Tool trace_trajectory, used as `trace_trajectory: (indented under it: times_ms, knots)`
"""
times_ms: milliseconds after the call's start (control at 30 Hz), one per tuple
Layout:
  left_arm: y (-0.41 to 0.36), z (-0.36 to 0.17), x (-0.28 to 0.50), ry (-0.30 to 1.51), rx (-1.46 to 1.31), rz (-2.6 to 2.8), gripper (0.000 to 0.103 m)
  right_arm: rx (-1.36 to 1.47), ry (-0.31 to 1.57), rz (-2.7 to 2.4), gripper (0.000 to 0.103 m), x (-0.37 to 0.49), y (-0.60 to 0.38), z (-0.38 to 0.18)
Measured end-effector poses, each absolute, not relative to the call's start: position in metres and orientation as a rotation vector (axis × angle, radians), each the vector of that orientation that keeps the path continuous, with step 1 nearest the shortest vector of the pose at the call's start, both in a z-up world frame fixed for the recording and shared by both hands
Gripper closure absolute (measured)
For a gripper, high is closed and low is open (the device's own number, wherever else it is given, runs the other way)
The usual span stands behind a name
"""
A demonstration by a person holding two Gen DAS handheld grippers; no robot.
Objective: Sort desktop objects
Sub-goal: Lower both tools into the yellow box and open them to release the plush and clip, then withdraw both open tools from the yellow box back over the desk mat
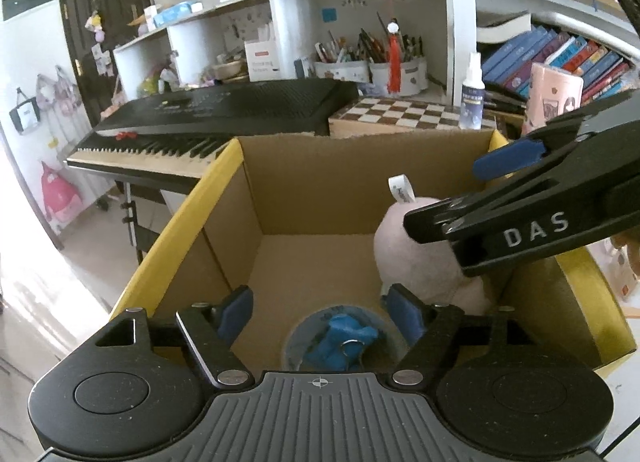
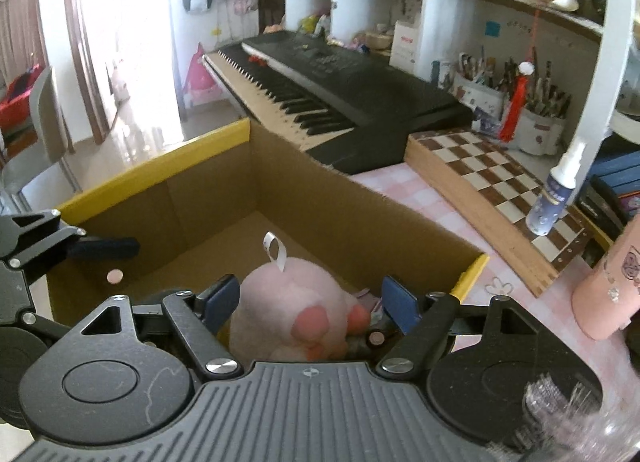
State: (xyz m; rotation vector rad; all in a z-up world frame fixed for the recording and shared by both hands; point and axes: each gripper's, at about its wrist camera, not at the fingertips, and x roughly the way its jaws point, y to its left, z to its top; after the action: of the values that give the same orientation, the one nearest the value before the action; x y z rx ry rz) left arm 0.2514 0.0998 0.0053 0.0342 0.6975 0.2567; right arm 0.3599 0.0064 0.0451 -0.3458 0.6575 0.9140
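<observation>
**Both items down in the box, grippers free**

Your left gripper (image 1: pixel 316 308) and right gripper (image 2: pixel 310 302) hang over the yellow-edged corrugated cardboard box (image 1: pixel 280 198), fingers apart, holding nothing. The soft pink plush toy (image 2: pixel 296 302) lies by the right wall, the blue figure on a round translucent lid (image 1: pixel 340 338) by the near wall. Next, likely lift clear and fetch another item.

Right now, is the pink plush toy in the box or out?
In: the pink plush toy sits on the cardboard box floor, below its rim.

Home study: keyboard piano (image 2: pixel 320 78), bookshelves (image 1: pixel 552 58).
</observation>
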Motion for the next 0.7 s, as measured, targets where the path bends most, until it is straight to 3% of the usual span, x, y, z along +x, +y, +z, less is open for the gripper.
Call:
trace_trajectory:
  times_ms: [700]
  knots:
    - [0.11,0.044,0.187,0.512,-0.063,0.298,0.019,-0.093,0.504,0.619,0.026,0.278,-0.087,0.086]
